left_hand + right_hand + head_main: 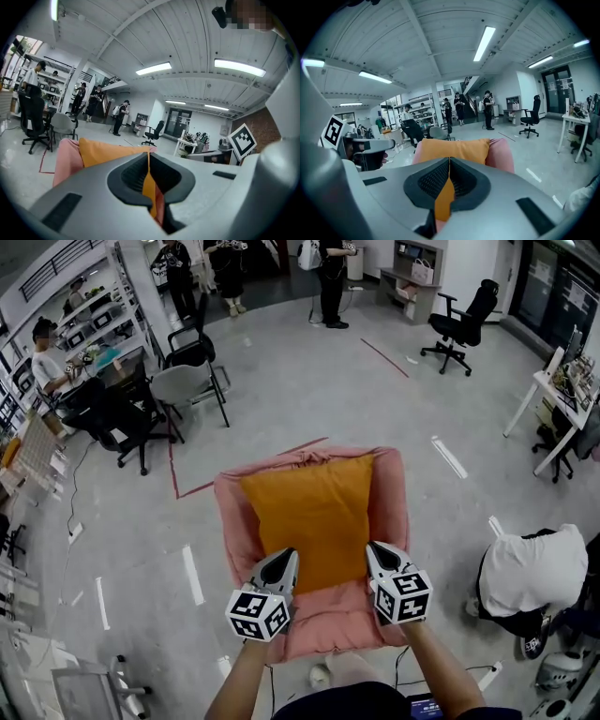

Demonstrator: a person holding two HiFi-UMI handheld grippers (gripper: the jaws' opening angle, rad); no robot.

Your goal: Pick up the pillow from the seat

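An orange pillow (319, 517) lies on the pink cushioned seat (323, 624) just in front of me. My left gripper (284, 561) is shut on the pillow's near left corner, and my right gripper (377, 551) is shut on its near right corner. In the left gripper view, a fold of orange fabric is pinched between the closed jaws of that gripper (148, 161), and the rest of the pillow (108, 151) stretches ahead. The right gripper view shows the same: orange cloth caught in the right gripper (449, 169), with the pillow (457, 150) and the seat's pink arm (502, 154) beyond.
A person in a white top (530, 568) crouches close on the right of the seat. Black and grey chairs (187, 381) and a seated person stand at the left. A black office chair (464, 324) and a white desk (553, 390) are at the far right. Several people stand at the back.
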